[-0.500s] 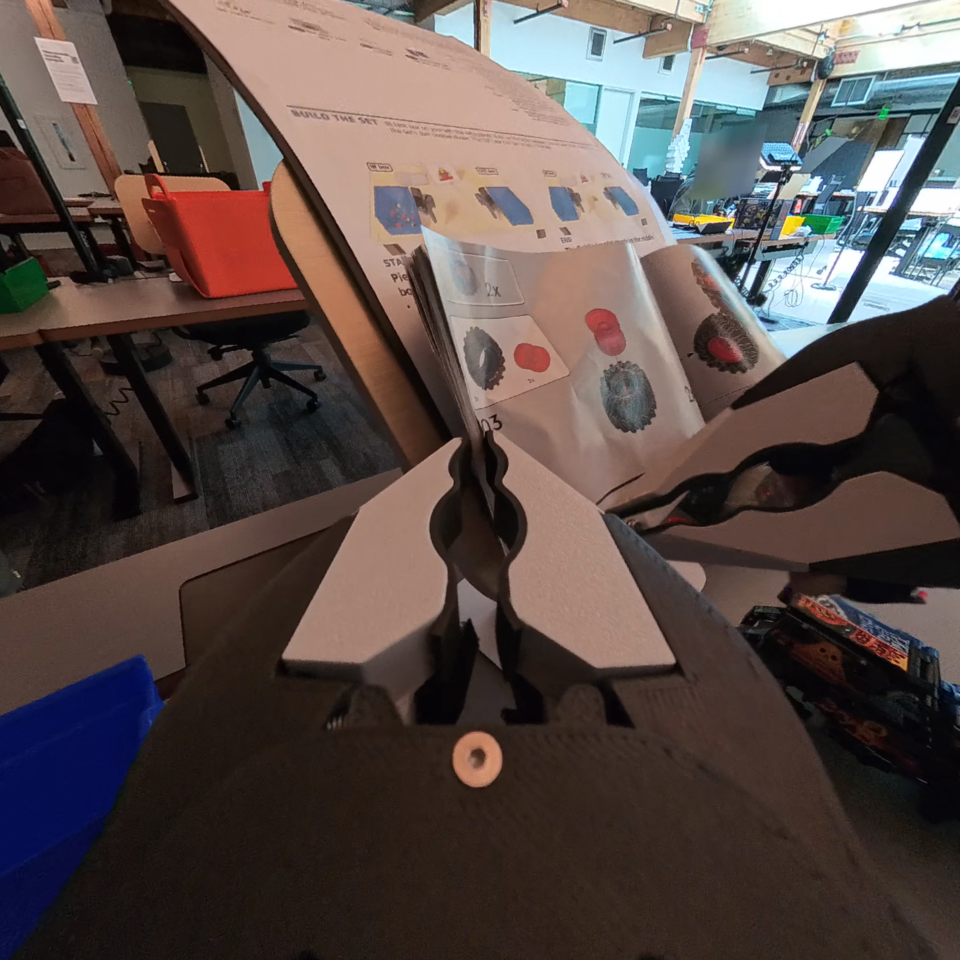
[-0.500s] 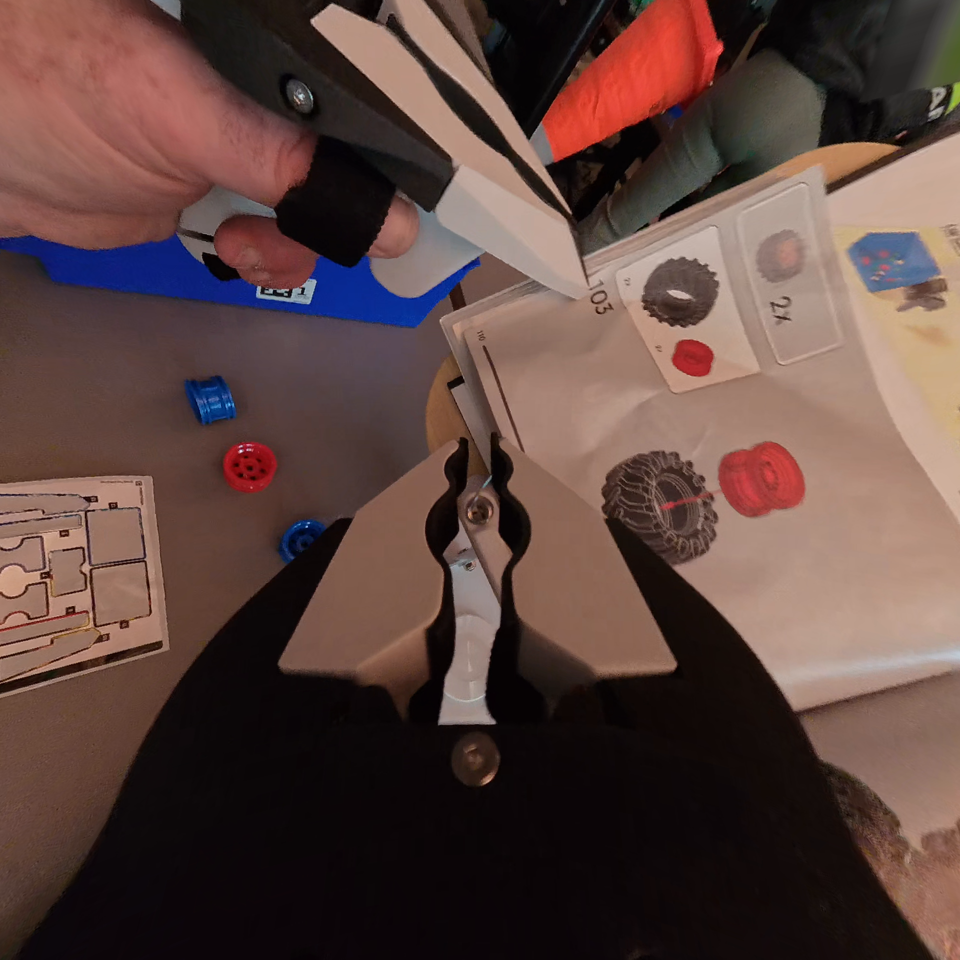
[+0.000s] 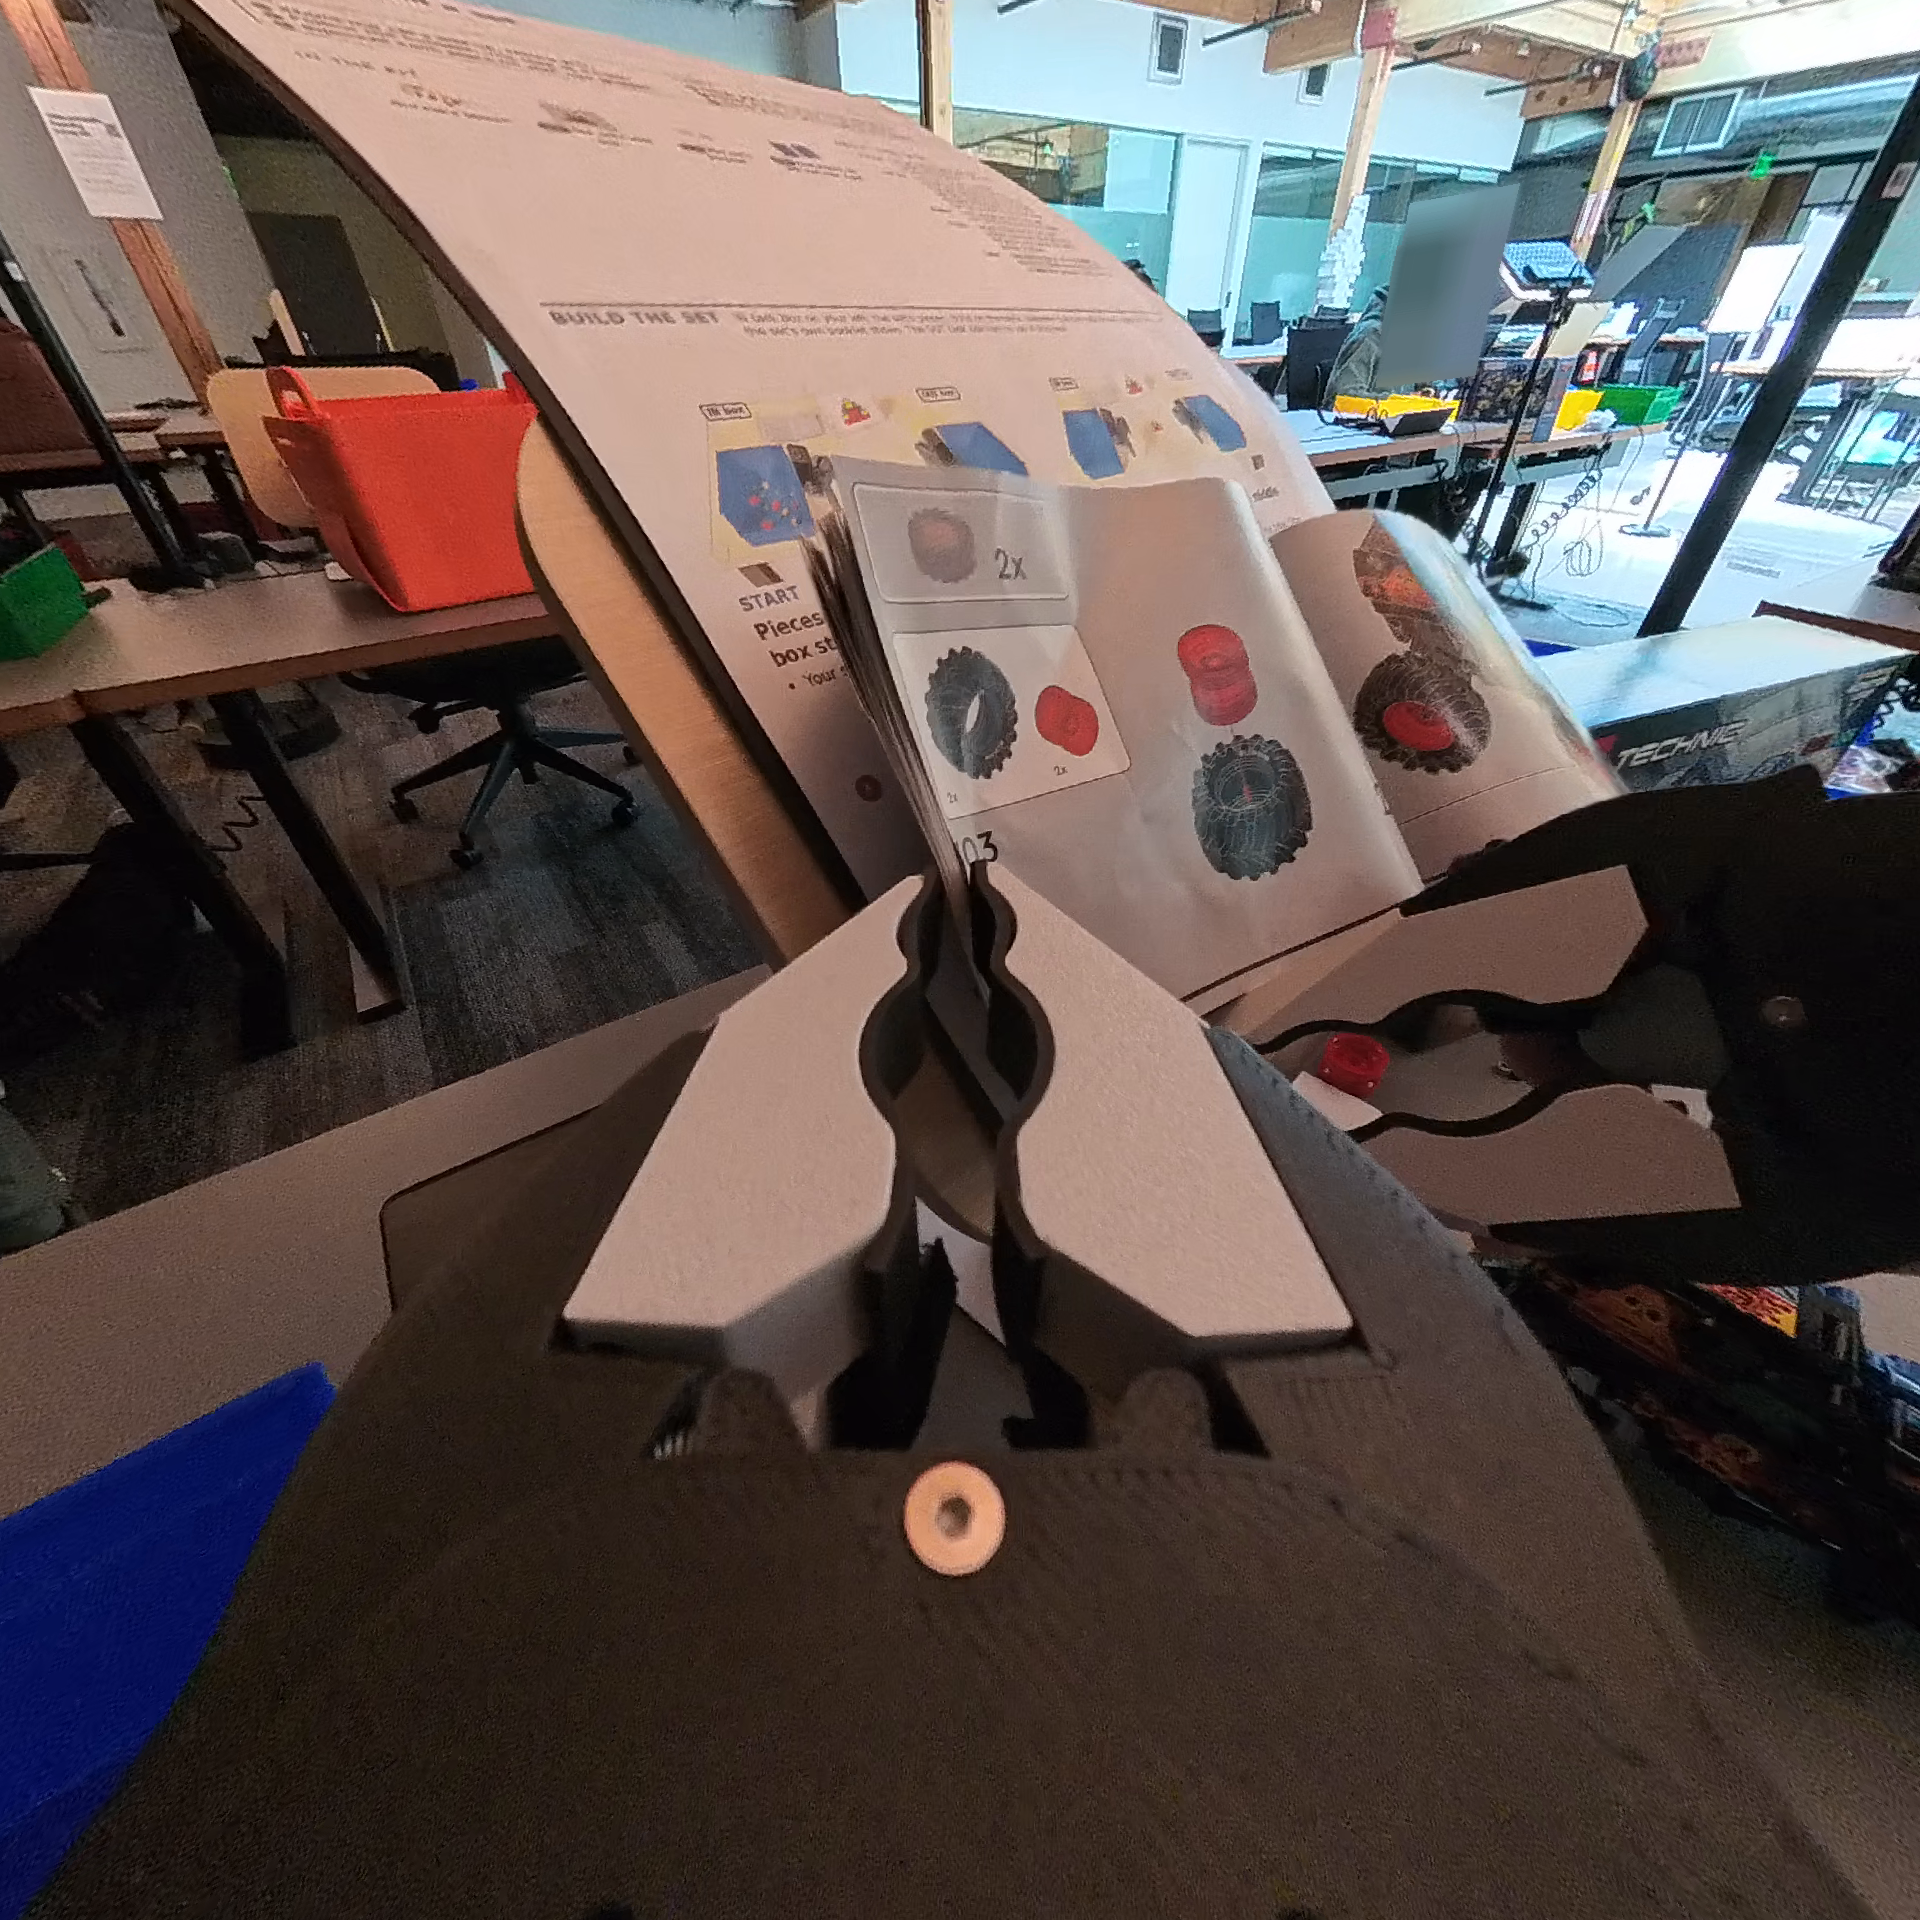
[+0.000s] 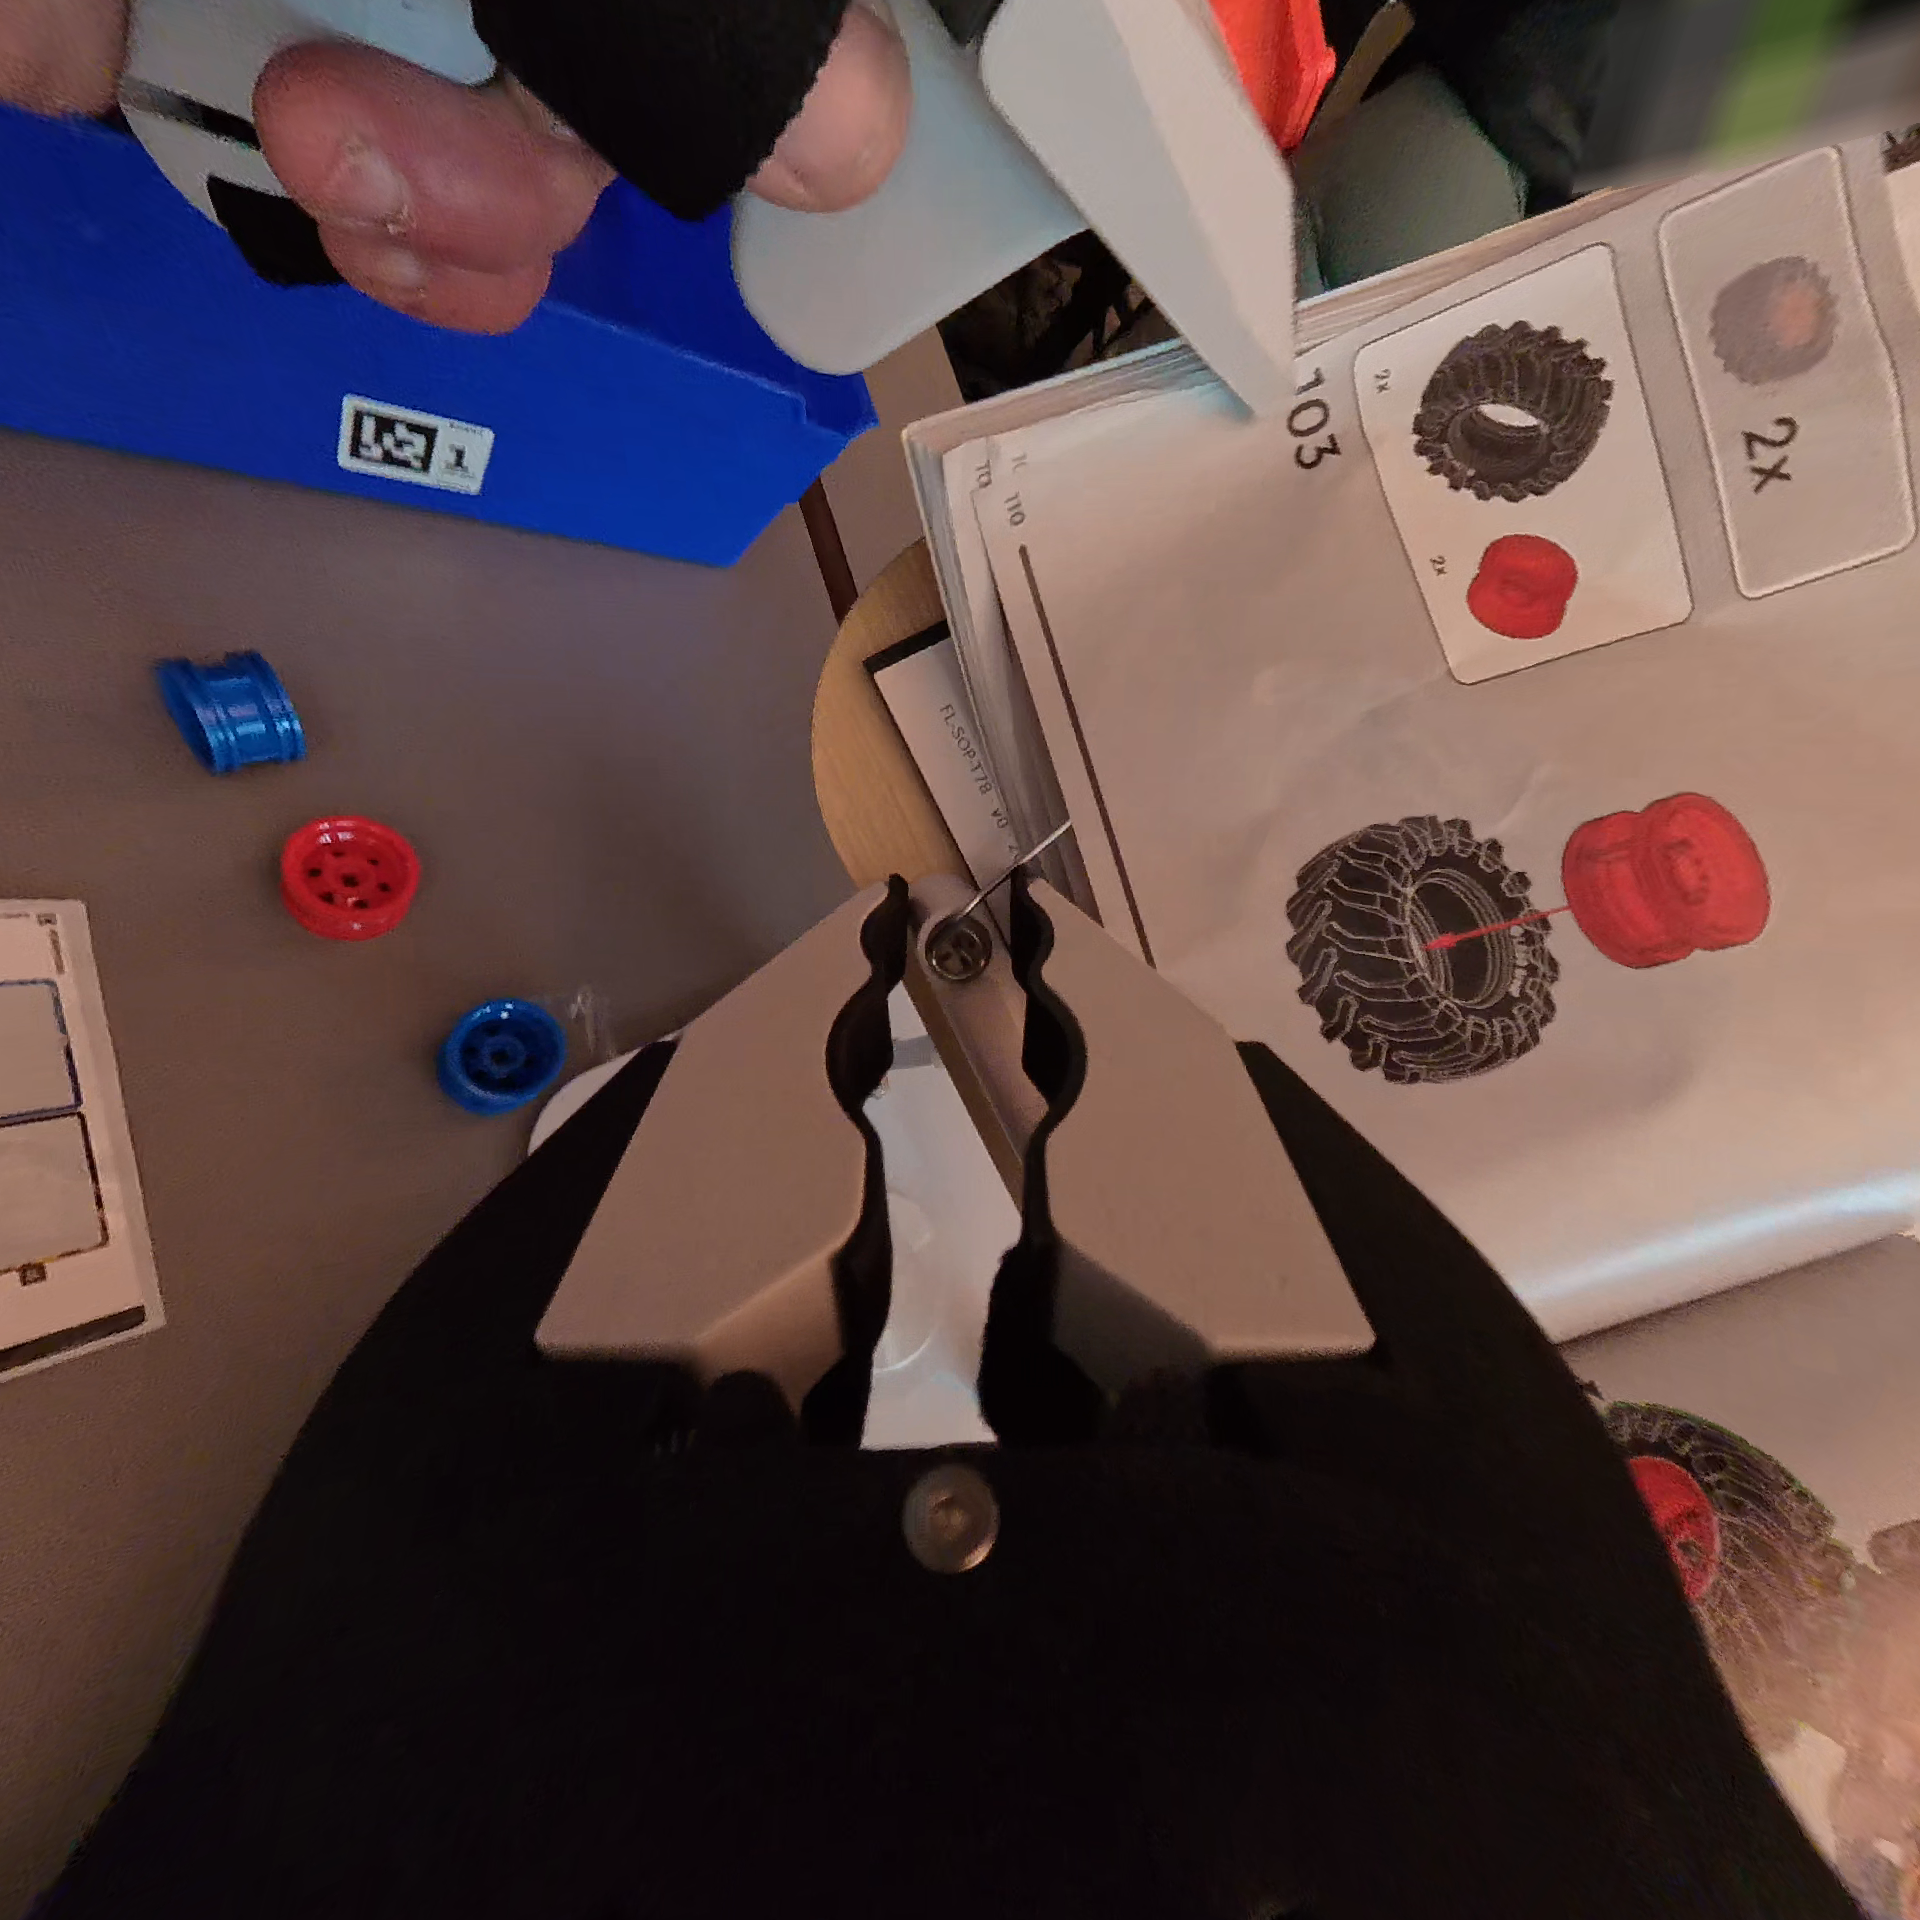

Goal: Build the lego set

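Left wrist view: the left gripper point(image 3: 961, 904) pinches a sheaf of pages of the instruction booklet point(image 3: 1132, 727).
Beside the booklet point(image 4: 1403, 727), the right gripper point(image 4: 951, 914) stands parted and empty; a red wheel hub point(image 4: 350, 876) and two blue hubs point(image 4: 231, 712) lie on the tabletop point(image 4: 623, 727).

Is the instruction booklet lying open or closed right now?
Open: the instruction booklet is spread at a tyre-and-rim page against the board, and the left tongs are shut on the edge of its page stack.
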The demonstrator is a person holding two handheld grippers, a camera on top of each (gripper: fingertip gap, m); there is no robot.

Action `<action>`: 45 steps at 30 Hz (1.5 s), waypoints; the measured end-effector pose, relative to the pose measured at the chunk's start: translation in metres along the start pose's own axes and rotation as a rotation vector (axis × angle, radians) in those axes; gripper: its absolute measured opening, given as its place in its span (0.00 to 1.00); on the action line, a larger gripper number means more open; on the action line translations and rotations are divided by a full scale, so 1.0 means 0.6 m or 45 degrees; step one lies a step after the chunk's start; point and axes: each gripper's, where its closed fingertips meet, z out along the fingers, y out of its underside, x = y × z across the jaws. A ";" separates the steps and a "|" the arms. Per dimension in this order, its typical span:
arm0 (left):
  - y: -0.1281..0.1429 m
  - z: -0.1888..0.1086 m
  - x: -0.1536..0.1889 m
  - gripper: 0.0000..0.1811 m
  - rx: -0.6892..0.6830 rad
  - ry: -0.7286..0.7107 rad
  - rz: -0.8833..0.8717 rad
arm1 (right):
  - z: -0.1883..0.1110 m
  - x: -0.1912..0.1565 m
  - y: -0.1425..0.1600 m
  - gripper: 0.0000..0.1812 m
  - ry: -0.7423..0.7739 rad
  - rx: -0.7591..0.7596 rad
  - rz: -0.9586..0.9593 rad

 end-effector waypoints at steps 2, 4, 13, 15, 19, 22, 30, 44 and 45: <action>0.003 0.000 -0.004 0.02 -0.015 -0.003 0.010 | 0.001 -0.001 -0.002 0.08 -0.031 0.032 0.027; 0.008 0.001 -0.007 0.02 -0.022 -0.003 0.002 | -0.001 -0.004 -0.003 0.07 -0.062 0.046 0.020; 0.016 0.001 -0.014 0.02 -0.028 0.022 -0.024 | -0.007 -0.001 -0.019 0.04 -0.231 0.029 0.206; 0.017 0.001 -0.014 0.02 -0.036 0.017 -0.009 | -0.005 0.000 -0.022 0.03 -0.266 0.046 0.329; 0.028 0.002 -0.022 0.02 -0.055 -0.001 -0.013 | -0.006 -0.018 -0.024 0.00 -0.113 -0.004 -0.152; 0.030 0.004 -0.015 0.02 -0.038 0.035 -0.047 | -0.001 -0.030 -0.020 0.00 -0.013 -0.066 -0.495; 0.038 0.005 -0.003 0.02 -0.022 0.081 -0.087 | -0.020 -0.029 -0.031 0.00 -0.132 0.234 -0.050; 0.048 -0.021 -0.011 0.01 0.046 0.156 -0.257 | -0.022 0.001 -0.043 0.00 -0.196 0.499 0.864; 0.050 -0.022 -0.010 0.02 0.038 0.158 -0.256 | -0.022 0.002 -0.042 0.00 -0.204 0.511 0.919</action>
